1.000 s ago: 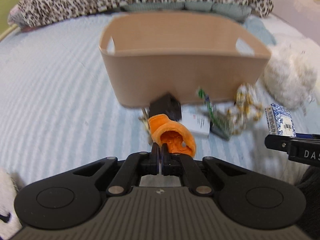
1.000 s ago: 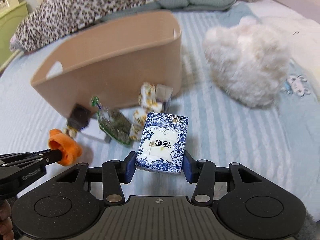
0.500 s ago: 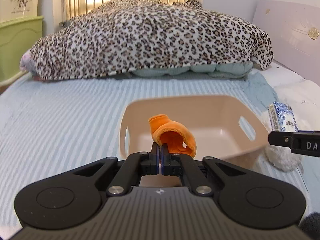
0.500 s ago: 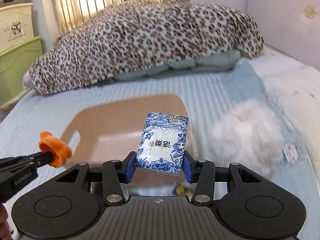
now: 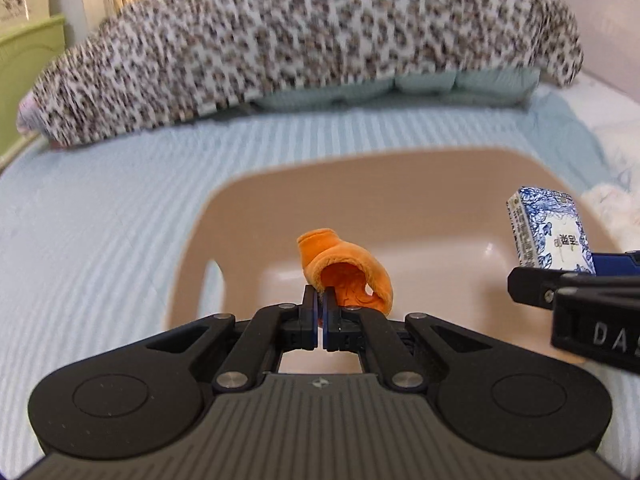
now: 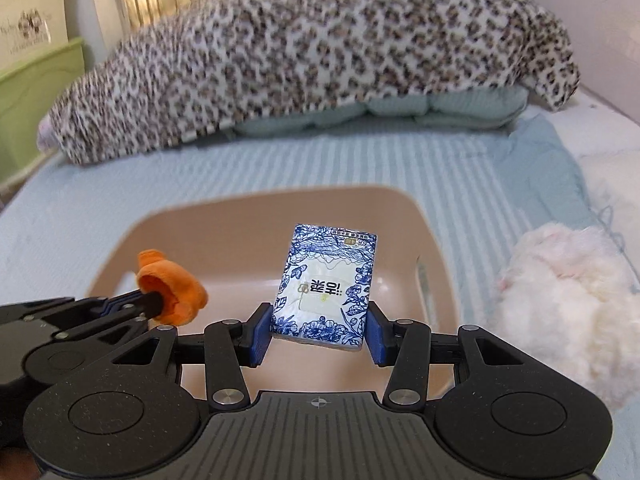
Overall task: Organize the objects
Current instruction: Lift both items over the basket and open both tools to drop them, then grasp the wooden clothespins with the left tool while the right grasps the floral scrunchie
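My left gripper (image 5: 319,300) is shut on the edge of a small orange plush piece (image 5: 344,270), held over the beige plastic basket (image 5: 192,248). In the right wrist view that same orange plush piece (image 6: 172,286) hangs at the left above the basket (image 6: 434,248). My right gripper (image 6: 318,330) is shut on a blue-and-white floral tissue pack (image 6: 326,286), which stands upright between the blue pads over the basket's inside. The tissue pack (image 5: 550,234) also shows at the right of the left wrist view. The basket's floor looks bare.
The basket rests on a pale blue striped bedsheet (image 5: 92,220). A leopard-print blanket (image 6: 312,56) is piled at the far end over a teal quilt (image 6: 400,114). A white fluffy plush (image 6: 568,316) lies right of the basket. Green furniture (image 6: 32,92) stands at the left.
Both grippers rose from the clutter in front of the basket and moved forward over its rim, carrying the orange plush and the tissue pack. They now hang above the basket's inside.
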